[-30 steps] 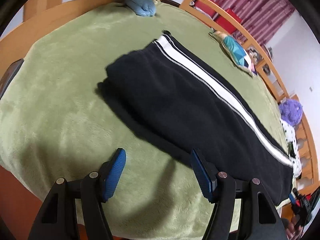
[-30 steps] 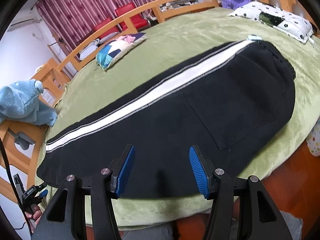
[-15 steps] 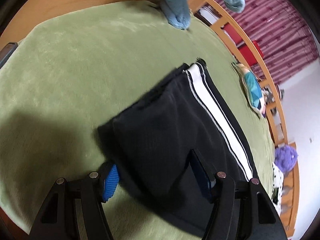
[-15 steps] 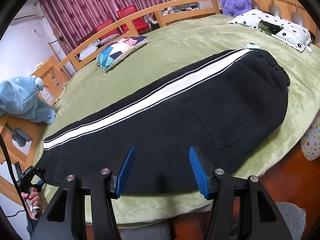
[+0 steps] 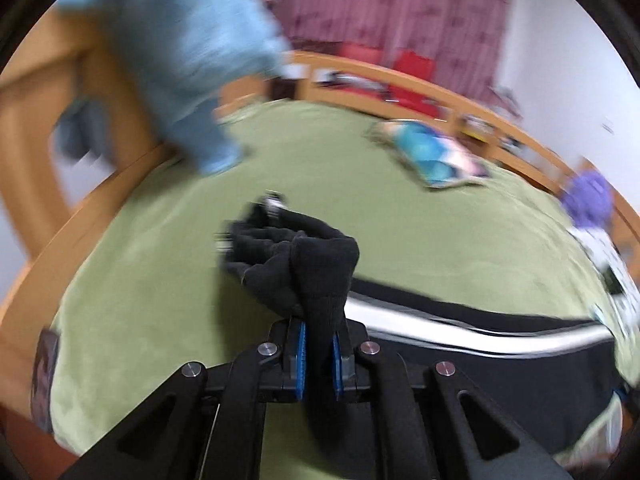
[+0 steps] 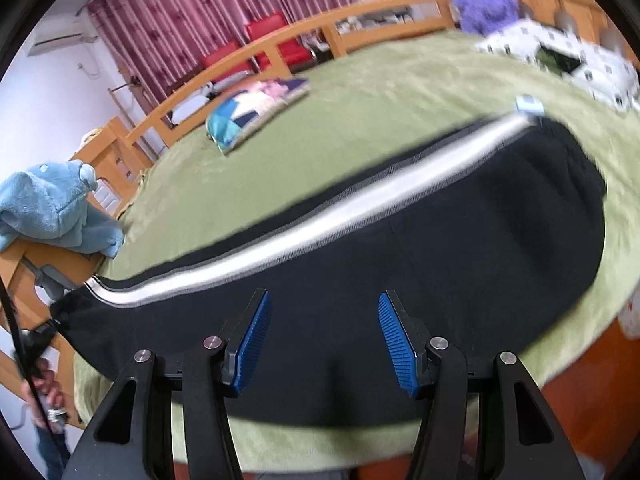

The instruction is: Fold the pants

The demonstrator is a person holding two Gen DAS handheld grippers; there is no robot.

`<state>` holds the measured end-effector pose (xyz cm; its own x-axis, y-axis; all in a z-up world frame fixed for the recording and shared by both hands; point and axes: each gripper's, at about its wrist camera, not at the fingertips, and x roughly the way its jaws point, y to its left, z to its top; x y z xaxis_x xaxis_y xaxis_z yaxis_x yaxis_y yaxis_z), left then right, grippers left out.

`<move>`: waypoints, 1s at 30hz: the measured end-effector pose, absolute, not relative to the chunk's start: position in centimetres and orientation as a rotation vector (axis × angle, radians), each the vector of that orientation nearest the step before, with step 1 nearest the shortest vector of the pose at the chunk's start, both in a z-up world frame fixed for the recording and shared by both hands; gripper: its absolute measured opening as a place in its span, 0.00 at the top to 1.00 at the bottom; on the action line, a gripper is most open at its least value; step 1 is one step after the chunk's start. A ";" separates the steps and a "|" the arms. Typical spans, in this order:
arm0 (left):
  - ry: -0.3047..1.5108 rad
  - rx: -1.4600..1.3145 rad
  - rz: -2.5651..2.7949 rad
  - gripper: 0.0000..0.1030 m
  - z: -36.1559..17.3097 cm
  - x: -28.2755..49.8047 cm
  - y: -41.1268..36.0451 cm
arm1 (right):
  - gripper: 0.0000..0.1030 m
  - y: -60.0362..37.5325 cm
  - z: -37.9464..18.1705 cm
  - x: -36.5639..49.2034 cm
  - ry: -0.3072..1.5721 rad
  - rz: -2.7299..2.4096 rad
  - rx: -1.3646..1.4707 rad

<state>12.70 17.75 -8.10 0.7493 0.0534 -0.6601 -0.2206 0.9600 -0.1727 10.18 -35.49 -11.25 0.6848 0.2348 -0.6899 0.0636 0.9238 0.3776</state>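
Black pants (image 6: 460, 248) with a white side stripe lie lengthwise on the green blanket (image 6: 360, 128). In the left wrist view my left gripper (image 5: 319, 354) is shut on the bunched leg end of the pants (image 5: 316, 264), which is lifted off the blanket; the rest of the pants (image 5: 500, 364) trails down to the right. My right gripper (image 6: 325, 338) hangs open above the near edge of the pants around mid-length, nothing between its blue pads. The waistband lies at the right end in that view.
A blue plush toy (image 6: 52, 208) hangs over the wooden bed rail (image 6: 280, 46) on the left. A patchwork cushion (image 6: 256, 108) lies on the far blanket, a purple plush (image 6: 486, 2) and spotted pillow (image 6: 560, 56) at the head end. A person's hand (image 6: 44, 384) shows at lower left.
My left gripper closed on the leg end of the pants and lifted it off the blanket, swinging the view upward. The right gripper rose slightly and stayed open.
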 end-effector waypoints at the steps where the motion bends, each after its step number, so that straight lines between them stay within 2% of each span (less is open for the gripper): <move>1: 0.705 -0.234 0.111 0.90 -7.1 13.1 15.9 | 0.46 -35.6 -10.7 10.4 0.795 0.103 0.392; 5: 0.691 -0.154 -0.063 0.91 -4.6 13.9 7.0 | 0.46 -37.5 -10.8 9.6 0.752 0.124 0.444; 9: 0.715 -0.078 -0.214 0.91 -5.4 14.1 -1.4 | 0.46 -39.7 -12.5 8.4 0.788 0.050 0.459; 13: 0.828 -0.071 -0.335 0.91 -9.7 13.9 -8.0 | 0.46 -42.8 -13.1 7.1 0.766 0.014 0.553; 18: 1.043 0.023 -0.339 0.88 -16.1 13.9 -11.6 | 0.46 -44.0 -13.9 6.7 0.768 0.021 0.617; 19: 1.049 0.013 -0.346 0.81 -16.2 13.6 -11.6 | 0.46 -43.6 -13.8 6.8 0.773 0.024 0.601; 20: 1.041 0.000 -0.352 0.69 -16.2 13.1 -11.2 | 0.46 -43.2 -13.8 6.8 0.773 0.031 0.584; 21: 1.025 -0.013 -0.359 0.62 -15.8 12.5 -10.5 | 0.45 -42.5 -13.7 6.9 0.773 0.048 0.557; 23: 0.986 -0.042 -0.370 0.33 -14.9 11.5 -8.6 | 0.44 -40.8 -13.9 7.4 0.785 0.086 0.506; 25: 0.935 -0.071 -0.358 0.29 -14.2 10.4 -6.5 | 0.44 -39.0 -14.4 8.2 0.813 0.126 0.470; 30: 0.882 -0.080 -0.236 0.28 -13.6 9.4 -1.2 | 0.44 -34.0 -15.8 10.4 0.892 0.283 0.459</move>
